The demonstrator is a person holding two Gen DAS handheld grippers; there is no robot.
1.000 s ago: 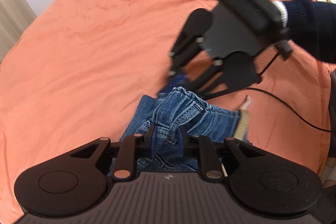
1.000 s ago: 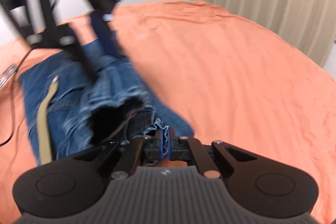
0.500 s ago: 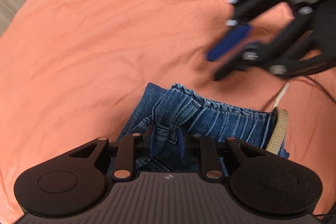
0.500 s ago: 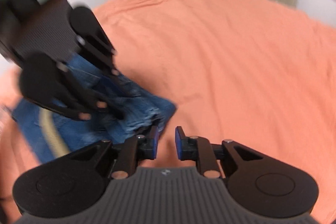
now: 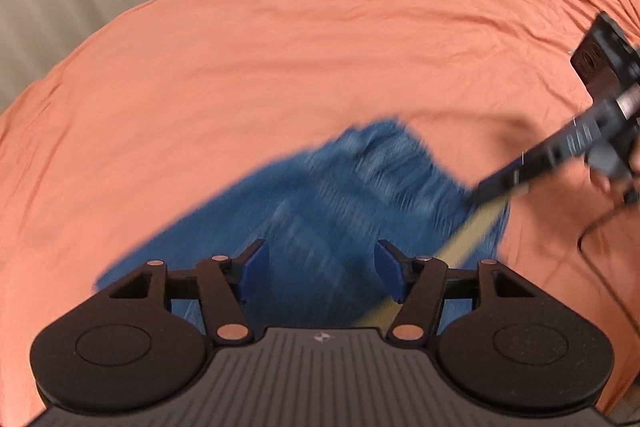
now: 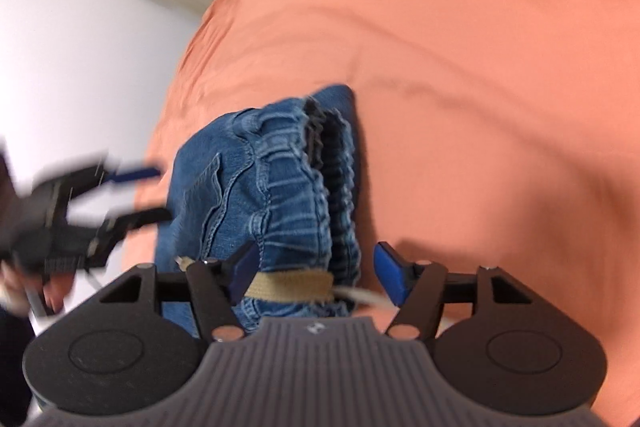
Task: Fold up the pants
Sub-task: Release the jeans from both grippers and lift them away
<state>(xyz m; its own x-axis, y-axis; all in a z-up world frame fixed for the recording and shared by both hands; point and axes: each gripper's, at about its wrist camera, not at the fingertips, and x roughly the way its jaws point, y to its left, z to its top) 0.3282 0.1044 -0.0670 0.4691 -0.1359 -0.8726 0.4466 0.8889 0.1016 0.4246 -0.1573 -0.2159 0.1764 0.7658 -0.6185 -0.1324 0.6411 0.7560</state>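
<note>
Pants (image 6: 260, 187) folded on bedspread (image 5: 280, 67), waistband toward right tool (image 6: 316, 271); both tools just opened wide, gripping nothing.

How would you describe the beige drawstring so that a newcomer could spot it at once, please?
On the orange bedsheet lie folded blue jeans. At their gathered waistband runs the drawstring, a flat beige tape with a pale tip, the only non-blue part of the jeans.

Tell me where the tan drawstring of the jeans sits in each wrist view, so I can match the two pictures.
Left wrist view: the tan drawstring runs slantwise at lower right, blurred, along the right edge of the jeans.
Right wrist view: the drawstring lies level at lower centre, across the jeans' gathered waistband.
Shared landmark: the orange bedsheet under the jeans.
</note>
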